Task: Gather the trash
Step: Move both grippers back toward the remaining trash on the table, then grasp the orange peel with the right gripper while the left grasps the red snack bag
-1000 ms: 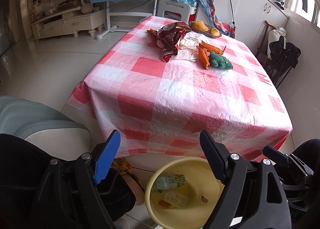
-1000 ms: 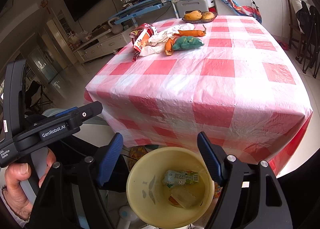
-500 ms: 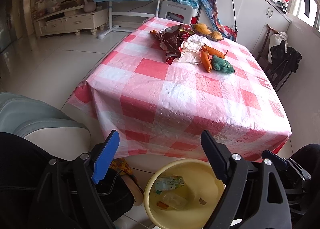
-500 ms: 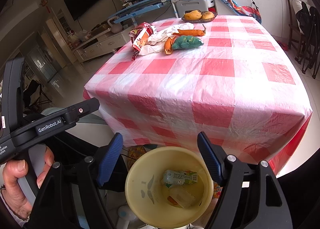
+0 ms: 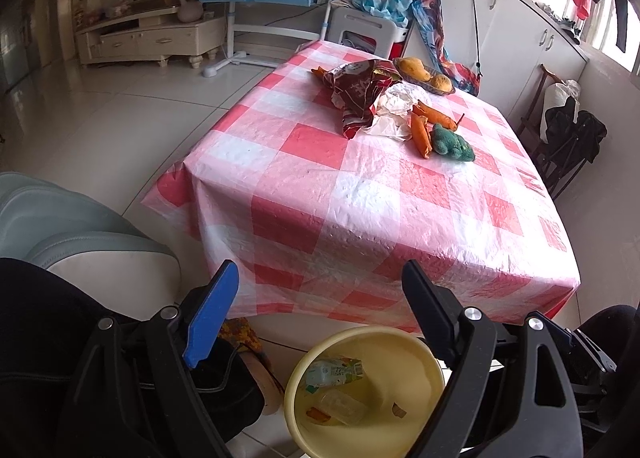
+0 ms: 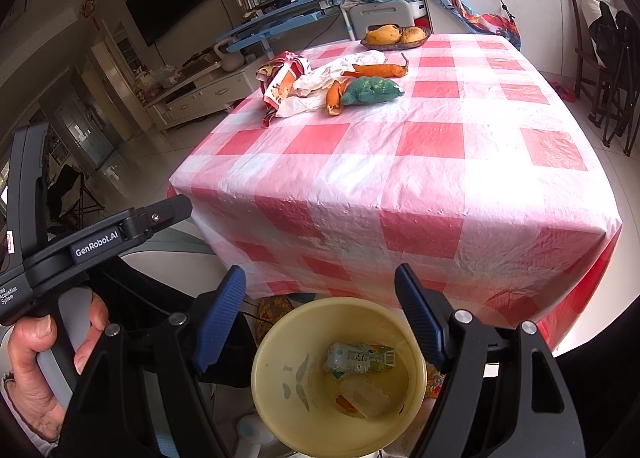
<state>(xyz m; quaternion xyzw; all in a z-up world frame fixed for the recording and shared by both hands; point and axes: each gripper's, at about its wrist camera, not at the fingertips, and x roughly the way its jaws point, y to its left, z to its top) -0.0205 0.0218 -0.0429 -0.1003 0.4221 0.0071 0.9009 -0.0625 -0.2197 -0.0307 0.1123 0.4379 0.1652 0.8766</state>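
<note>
A yellow bin (image 5: 420, 362) (image 6: 280, 386) stands on the floor by the near edge of the table. It holds a green drink carton (image 6: 360, 356), a clear plastic piece (image 6: 366, 398) and an orange scrap. On the far part of the table lie a red snack bag (image 5: 360, 91) (image 6: 282, 77), crumpled white paper (image 5: 394, 105) (image 6: 320, 81), orange peels (image 5: 422, 131) (image 6: 334, 97) and a green toy (image 5: 450, 141) (image 6: 370, 89). My left gripper (image 5: 320, 290) and right gripper (image 6: 320, 290) are both open and empty, above the bin.
A red-and-white checked cloth covers the table (image 5: 360, 197) (image 6: 420, 161). A basket of mangoes (image 5: 424, 73) (image 6: 396, 35) sits at its far end. A grey-white seat (image 5: 80, 234) is at left, a dark chair (image 5: 568, 137) at right. The left gripper's handle (image 6: 80, 250) shows in the right view.
Both grippers stay open over the bin. The left view has shifted slightly; the right gripper has barely moved.
</note>
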